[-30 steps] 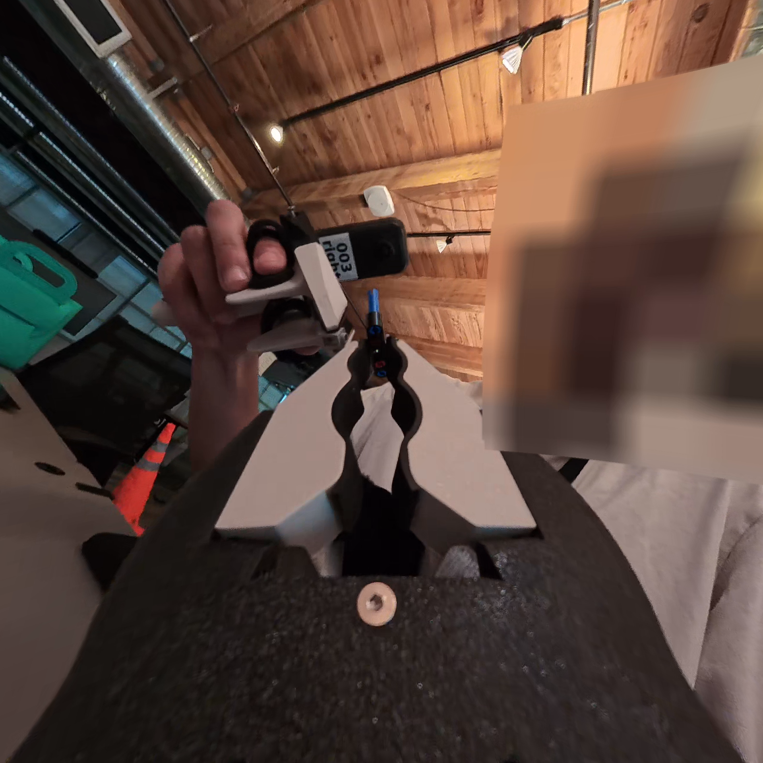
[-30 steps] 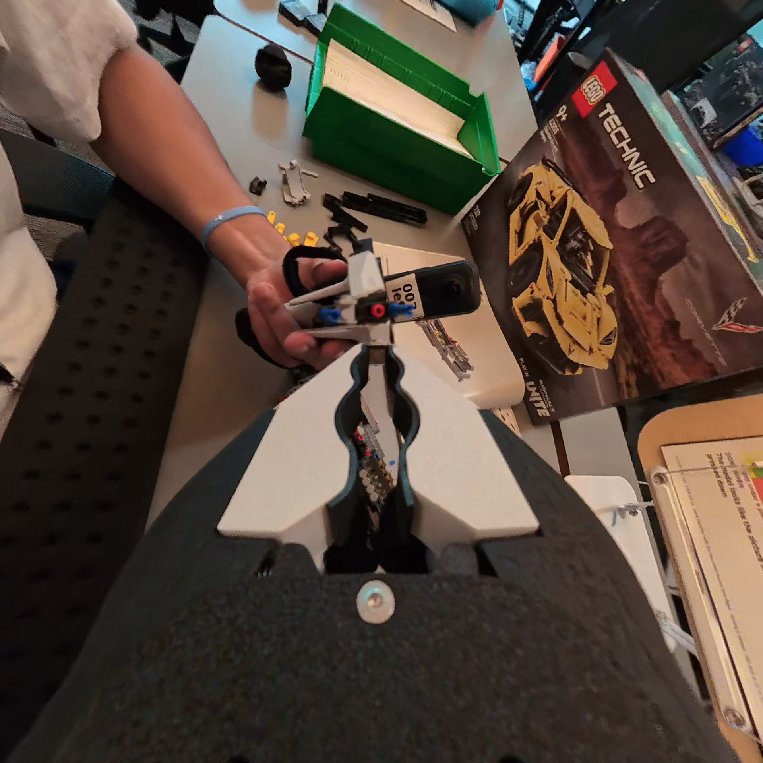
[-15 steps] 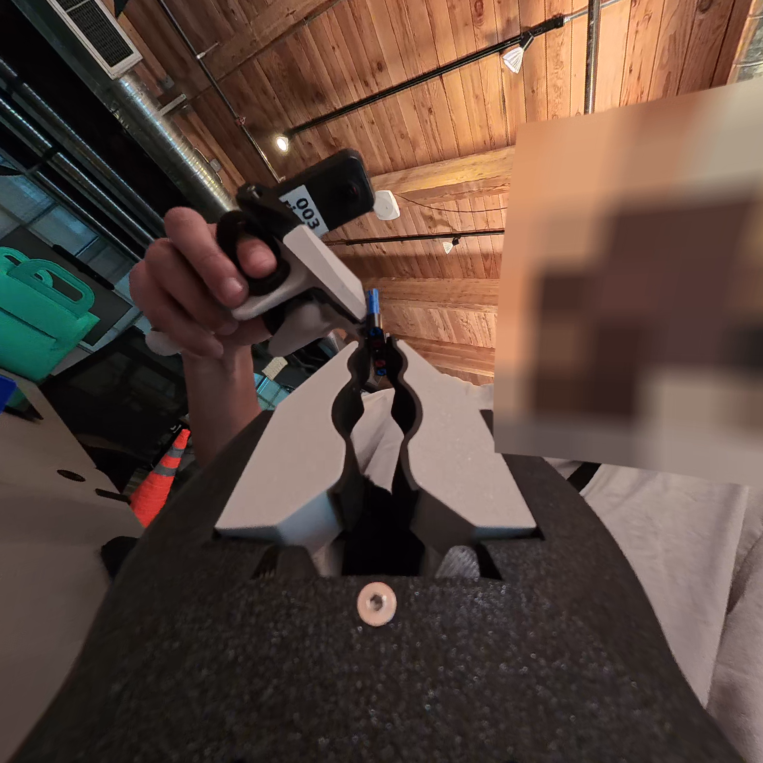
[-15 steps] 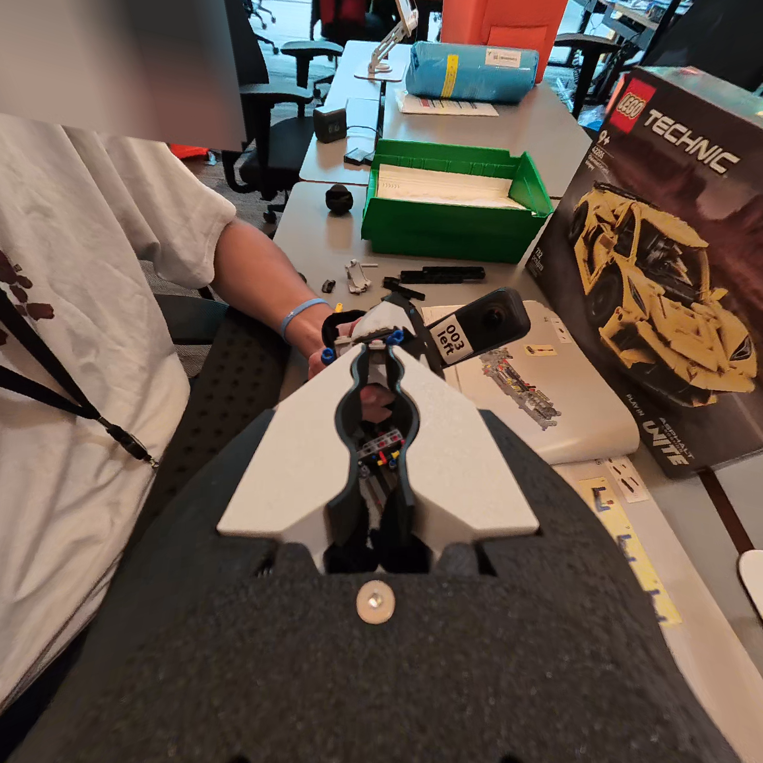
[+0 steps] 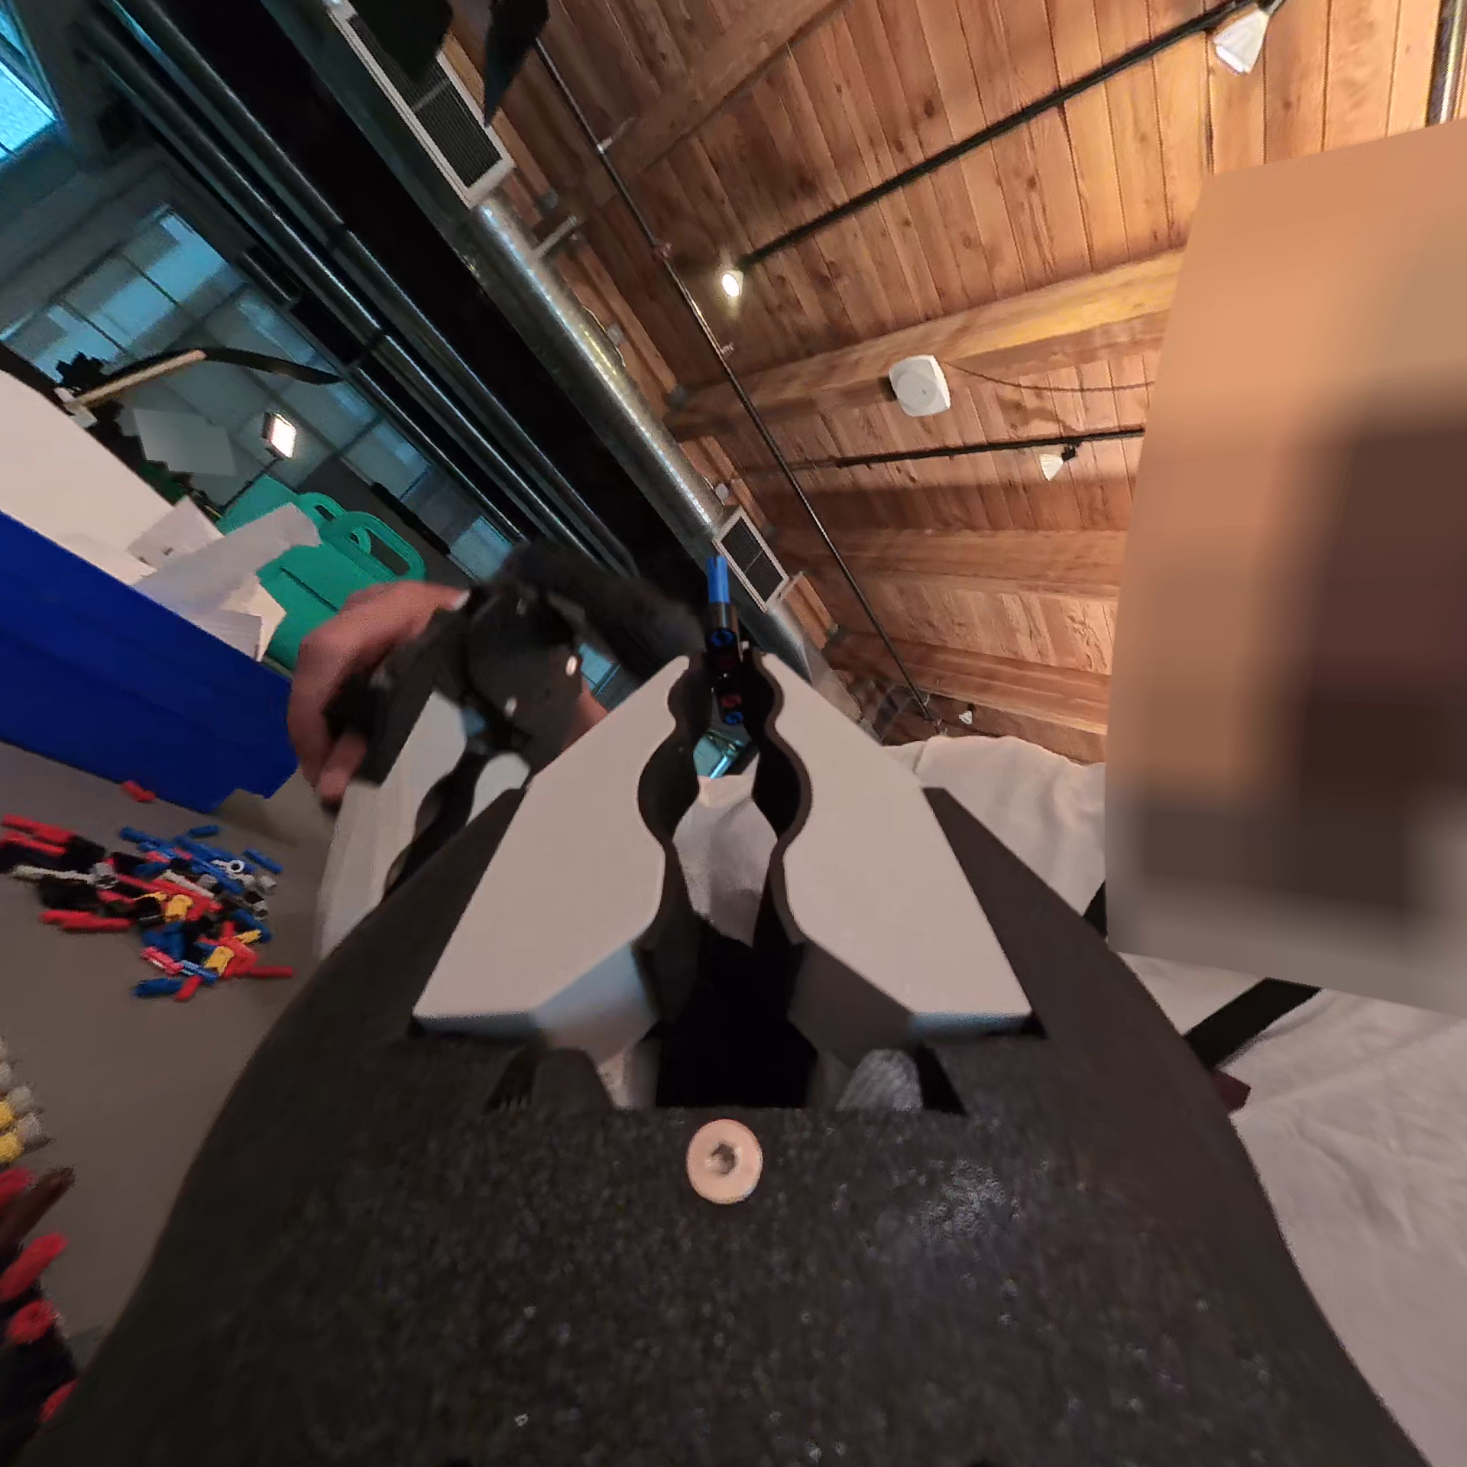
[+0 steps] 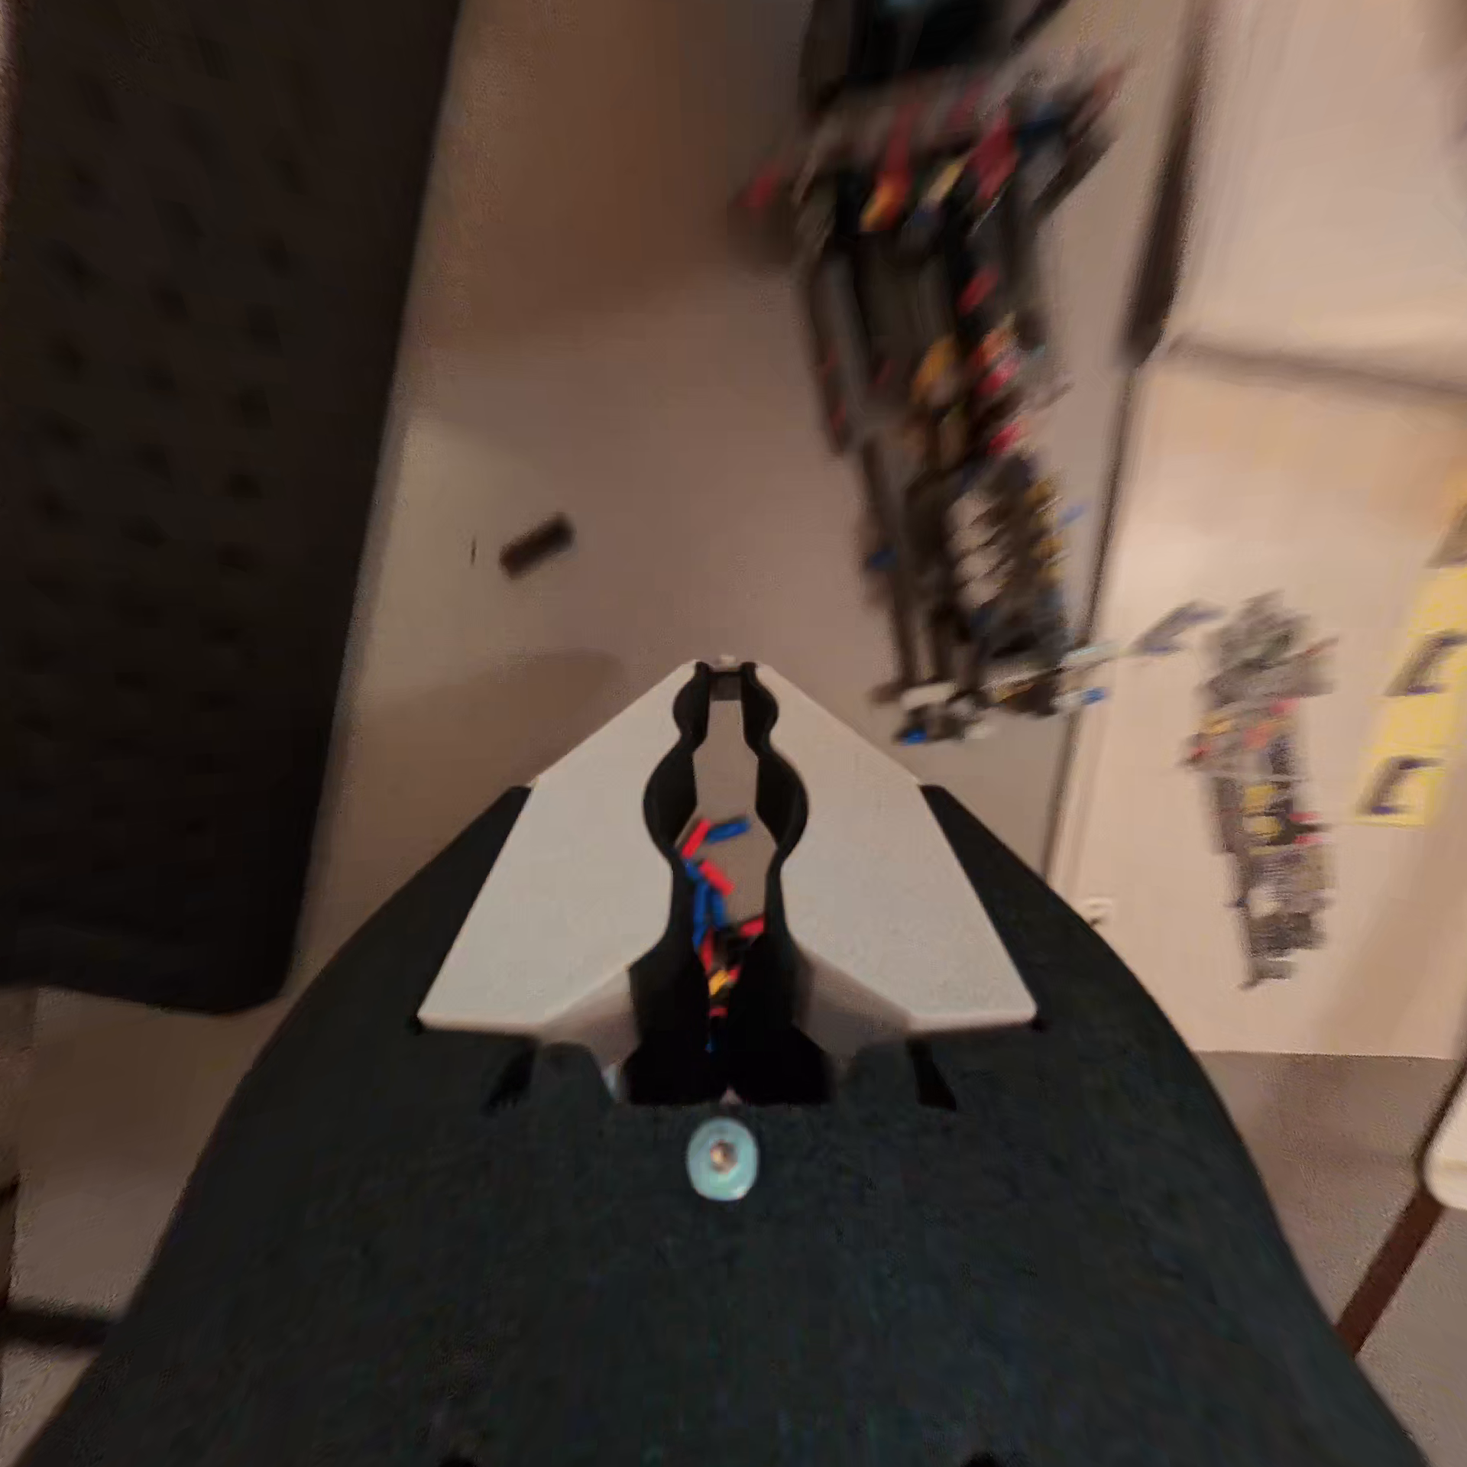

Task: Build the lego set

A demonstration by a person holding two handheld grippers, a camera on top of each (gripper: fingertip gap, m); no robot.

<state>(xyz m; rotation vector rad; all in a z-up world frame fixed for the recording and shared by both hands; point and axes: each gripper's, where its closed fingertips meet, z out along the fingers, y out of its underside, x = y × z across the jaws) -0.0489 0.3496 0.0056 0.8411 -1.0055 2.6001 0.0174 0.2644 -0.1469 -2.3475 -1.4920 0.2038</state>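
My left gripper (image 5: 724,668) points up towards the wooden ceiling and is shut on a small black lego assembly (image 5: 725,689) with red and blue pins and a blue pin sticking out on top. In that view my right gripper (image 5: 508,675) shows blurred, in a hand, lower left of the assembly and apart from it. The right wrist view is blurred and looks down at the table. My right gripper (image 6: 724,675) stands nearly closed with a small dark piece (image 6: 724,686) between its tips. A long black built chassis (image 6: 952,413) lies beyond it to the right.
A pile of loose red, blue and black pieces (image 5: 159,913) lies on the table left of my left gripper, with a blue bin (image 5: 119,659) behind. A single dark piece (image 6: 536,544) lies on the table; a black perforated surface (image 6: 159,476) is left, an instruction page (image 6: 1270,794) right. Spacing between my two grippers at the tips: around 20 centimeters.
My right gripper has left the assembly in my left gripper and swung down to face the table. My left gripper still holds the assembly and has tilted, bringing the table into view.
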